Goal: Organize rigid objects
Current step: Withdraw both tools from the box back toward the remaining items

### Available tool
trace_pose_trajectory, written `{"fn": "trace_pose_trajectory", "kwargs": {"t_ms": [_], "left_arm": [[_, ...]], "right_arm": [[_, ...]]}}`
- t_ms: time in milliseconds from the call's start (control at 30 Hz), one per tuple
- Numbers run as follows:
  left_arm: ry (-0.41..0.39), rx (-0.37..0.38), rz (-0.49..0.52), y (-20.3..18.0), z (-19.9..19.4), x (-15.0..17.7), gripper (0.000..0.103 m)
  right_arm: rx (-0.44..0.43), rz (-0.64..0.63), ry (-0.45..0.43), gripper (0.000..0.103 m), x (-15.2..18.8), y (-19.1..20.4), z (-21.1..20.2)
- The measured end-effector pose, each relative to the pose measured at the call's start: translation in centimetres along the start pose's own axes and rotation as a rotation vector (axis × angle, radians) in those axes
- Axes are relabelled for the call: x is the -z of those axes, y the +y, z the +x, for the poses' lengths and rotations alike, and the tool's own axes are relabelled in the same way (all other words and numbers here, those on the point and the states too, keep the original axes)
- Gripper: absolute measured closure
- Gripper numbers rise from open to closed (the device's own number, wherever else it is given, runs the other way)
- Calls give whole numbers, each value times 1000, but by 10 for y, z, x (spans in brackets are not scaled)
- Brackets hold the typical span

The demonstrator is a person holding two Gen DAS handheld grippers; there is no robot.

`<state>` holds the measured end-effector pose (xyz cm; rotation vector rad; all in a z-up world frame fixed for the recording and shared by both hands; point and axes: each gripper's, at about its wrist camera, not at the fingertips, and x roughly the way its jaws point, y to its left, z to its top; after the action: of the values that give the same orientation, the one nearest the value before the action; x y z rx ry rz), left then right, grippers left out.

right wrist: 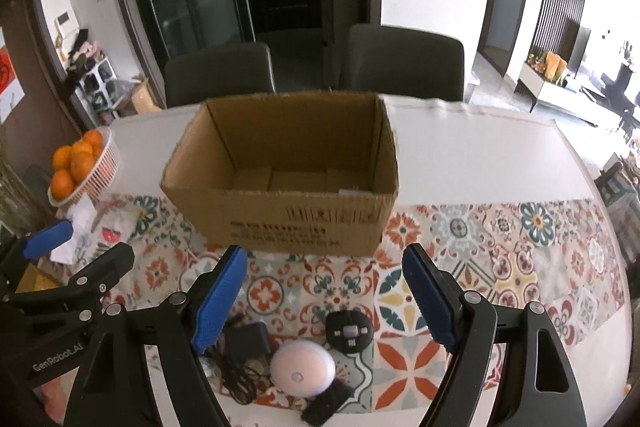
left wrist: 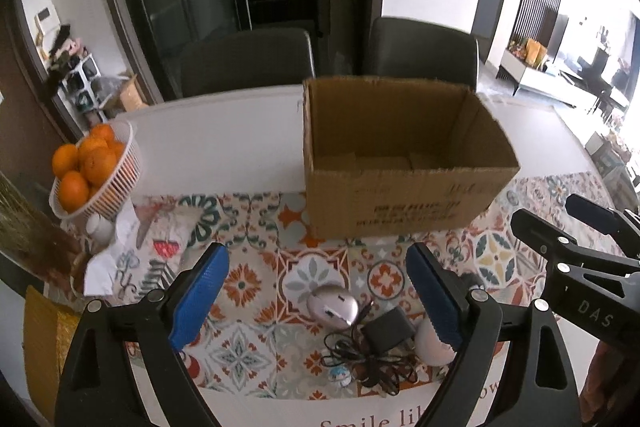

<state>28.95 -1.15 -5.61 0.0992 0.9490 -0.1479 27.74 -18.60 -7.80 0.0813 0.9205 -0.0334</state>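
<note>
Both tools hover above the near edge of the patterned tablecloth [right wrist: 500, 259], each with its blue pads spread wide and nothing between them: the left gripper [left wrist: 318, 291] over the silver mouse [left wrist: 333, 307], the right gripper [right wrist: 322, 291] over the white puck light [right wrist: 302, 367]. The things to tidy lie bunched at the near edge: the mouse, a black power adapter [left wrist: 390, 333] with its tangled cord [left wrist: 368, 363], the puck light just right of it, and a round black gadget [right wrist: 349, 331] beyond the light. The open cardboard box [right wrist: 280, 187] stands farther back, apparently empty (only its floor flaps show). I judge the mouse light, hard and slick on its domed top, so pinching its flatter flanks looks safest. The adapter's blocky body should grip well, though the limp cord may drag neighbours. The puck's rounded rim could squirt out; take it across its widest part.
</note>
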Motion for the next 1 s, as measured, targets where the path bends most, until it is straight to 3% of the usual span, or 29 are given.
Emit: {"fn": "trace_pose_trajectory", "kwargs": {"t_ms": [633, 1000], "left_arm": [[281, 52, -16, -4, 83, 22, 13], [408, 70, -56, -7, 122, 31, 18]], "right_arm": [[-20, 62, 291, 22, 29, -11, 77], [-18, 119, 390, 22, 45, -20, 112]]}}
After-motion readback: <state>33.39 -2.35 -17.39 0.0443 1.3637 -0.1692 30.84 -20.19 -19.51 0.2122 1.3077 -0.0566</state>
